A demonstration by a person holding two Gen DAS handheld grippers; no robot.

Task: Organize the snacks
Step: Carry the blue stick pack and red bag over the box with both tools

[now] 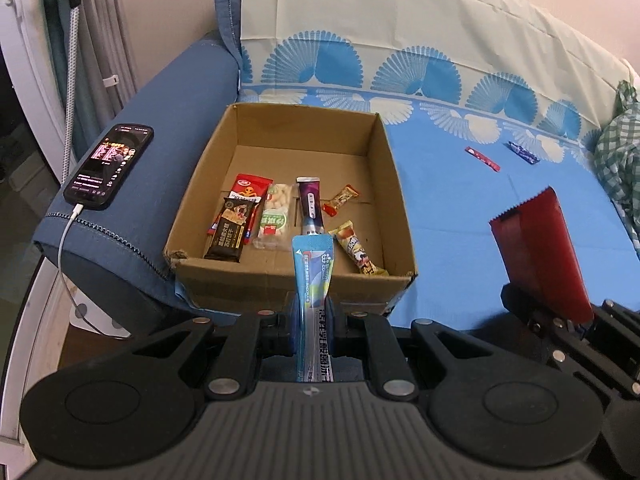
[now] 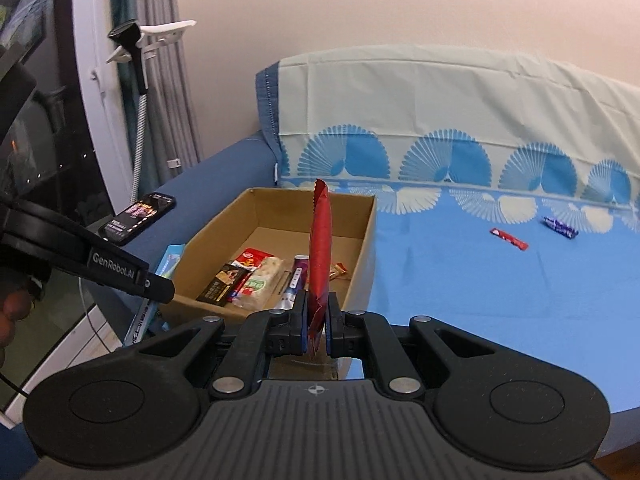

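An open cardboard box (image 1: 394, 184) (image 2: 362, 248) sits on the blue sofa cover and holds several snack packets. My left gripper (image 1: 311, 320) is shut on a light blue stick pouch (image 1: 314, 276), held upright over the box's near wall. My right gripper (image 2: 317, 326) is shut on a flat red packet (image 2: 320, 248), held edge-on in front of the box; that packet also shows in the left wrist view (image 1: 540, 248). A small red stick snack (image 1: 482, 158) (image 2: 509, 238) and a dark blue wrapped snack (image 1: 522, 153) (image 2: 561, 227) lie loose on the cover, far right of the box.
A phone (image 1: 108, 166) (image 2: 138, 218) on a charging cable lies on the blue armrest left of the box. A green checked cloth (image 1: 618, 152) lies at the far right. The sofa back with a fan pattern (image 1: 400, 52) rises behind. A curtain and door frame stand at left.
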